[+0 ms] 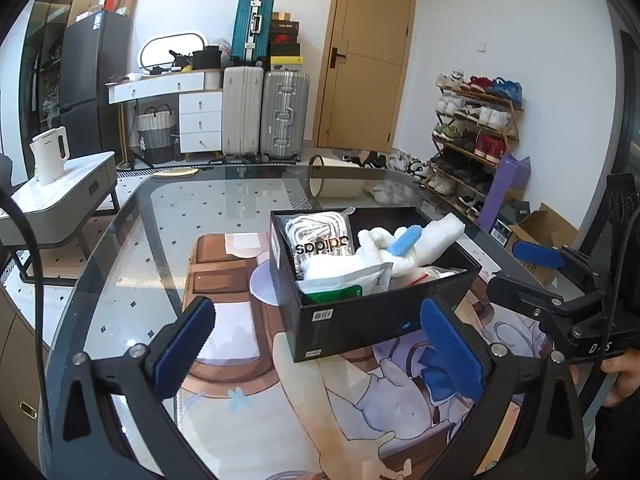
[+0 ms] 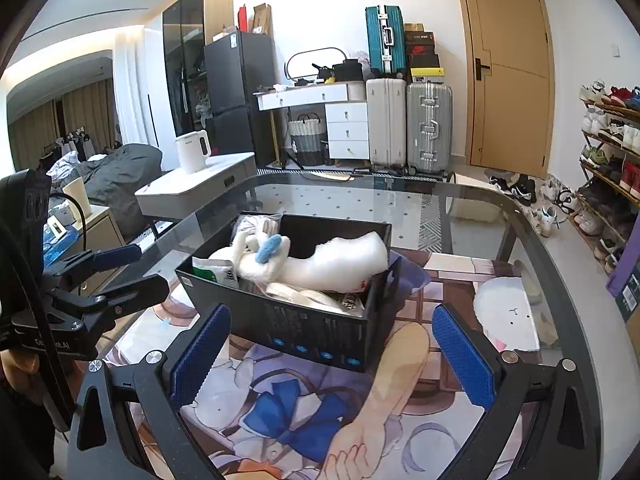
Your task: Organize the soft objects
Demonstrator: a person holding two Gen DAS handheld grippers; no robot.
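A black shoe box [image 1: 372, 320] stands on a printed mat on the glass table; it also shows in the right wrist view [image 2: 312, 328]. Inside lie a white plush toy with a blue part [image 1: 404, 244] [image 2: 268, 250], a white foam piece [image 1: 444, 234] [image 2: 352, 260], an adidas bag [image 1: 320, 236] and a white-green pouch [image 1: 348, 280] [image 2: 214, 270]. My left gripper [image 1: 320, 348] is open and empty, just in front of the box. My right gripper [image 2: 332, 352] is open and empty, near the box's front side.
The printed mat [image 2: 304, 412] covers the near part of the glass table [image 1: 180, 208]. A side table with a white kettle [image 1: 50, 156] stands to the left. Suitcases [image 1: 264, 116], a door and a shoe rack [image 1: 472, 132] line the far wall.
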